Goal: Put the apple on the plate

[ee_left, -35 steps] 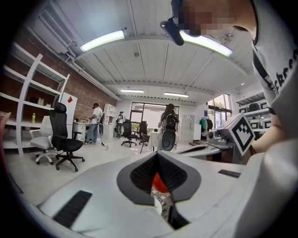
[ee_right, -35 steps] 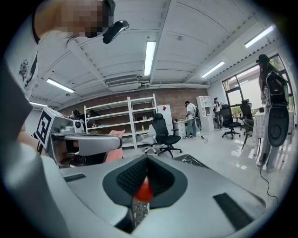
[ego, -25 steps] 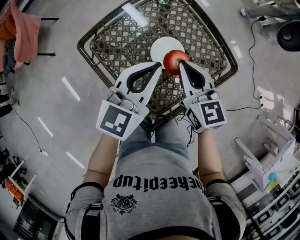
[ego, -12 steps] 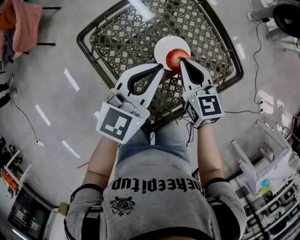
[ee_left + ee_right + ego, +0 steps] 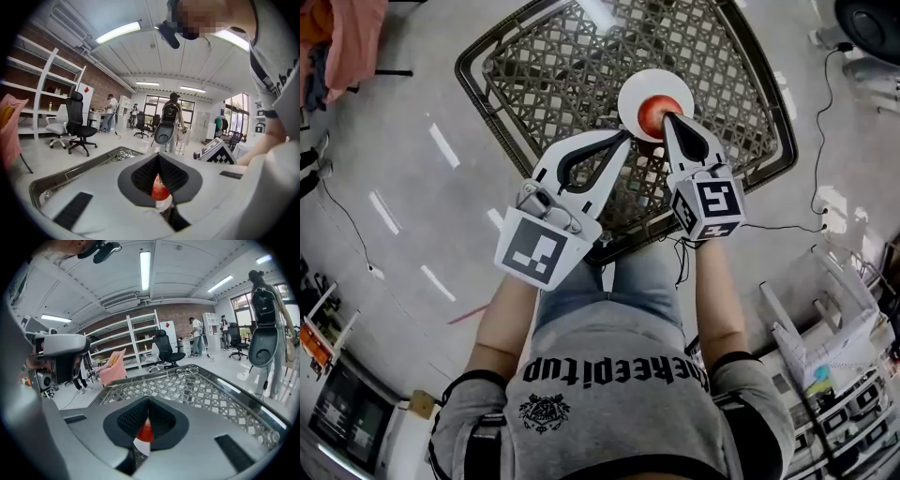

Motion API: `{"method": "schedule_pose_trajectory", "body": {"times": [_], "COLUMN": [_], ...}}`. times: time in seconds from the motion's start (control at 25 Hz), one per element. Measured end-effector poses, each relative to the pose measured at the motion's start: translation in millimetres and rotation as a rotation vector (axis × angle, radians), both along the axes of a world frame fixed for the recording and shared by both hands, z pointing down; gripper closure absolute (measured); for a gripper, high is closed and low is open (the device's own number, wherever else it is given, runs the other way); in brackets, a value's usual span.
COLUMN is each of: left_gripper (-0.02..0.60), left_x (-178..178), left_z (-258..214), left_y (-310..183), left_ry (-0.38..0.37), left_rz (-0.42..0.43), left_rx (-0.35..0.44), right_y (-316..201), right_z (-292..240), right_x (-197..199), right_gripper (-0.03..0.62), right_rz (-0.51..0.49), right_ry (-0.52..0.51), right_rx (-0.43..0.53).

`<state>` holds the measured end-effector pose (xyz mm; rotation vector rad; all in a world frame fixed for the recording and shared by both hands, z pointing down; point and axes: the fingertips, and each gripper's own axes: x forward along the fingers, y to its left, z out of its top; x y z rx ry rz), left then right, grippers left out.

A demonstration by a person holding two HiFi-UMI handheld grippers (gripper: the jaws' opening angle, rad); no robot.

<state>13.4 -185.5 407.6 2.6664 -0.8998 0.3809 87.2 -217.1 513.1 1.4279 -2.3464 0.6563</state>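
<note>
A red apple [image 5: 655,113] rests on a small white plate [image 5: 639,89] at the near middle of a metal lattice table [image 5: 544,66]. My right gripper [image 5: 667,116] is shut, its tip at the apple's near right side. My left gripper [image 5: 625,137] is also shut, its tip over the plate's near left rim, a little apart from the apple. In the left gripper view the apple [image 5: 160,189] and plate [image 5: 164,204] show through the hole between the closed jaws. The right gripper view shows the apple [image 5: 146,431] the same way.
The table has a raised dark rim [image 5: 478,103]. A pair of glasses [image 5: 187,371] lies at its far end. A pink cloth [image 5: 352,37] hangs on a chair at the upper left. Cables [image 5: 820,141] run over the floor at the right; boxes [image 5: 825,347] stand at the lower right.
Both grippers moved forward and down over the table with the apple between their tips. The apple now sits on the plate, and the left tip has come away from it.
</note>
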Motion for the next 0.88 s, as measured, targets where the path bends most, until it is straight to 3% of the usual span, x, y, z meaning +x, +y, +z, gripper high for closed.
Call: {"method": "schedule_pose_trajectory", "body": {"times": [0.88], "left_gripper": [0.563], "left_x": [-11], "left_z": [20], "left_y": [-6], "left_ry": [-0.012], "left_rz": [-0.028], "left_rx": [-0.015], "right_y": [-13], "right_z": [40], "right_x": [-3], "right_gripper": [0.574], "right_rz": [-0.004], "right_ry": [0.048], "right_rx": [-0.049]}}
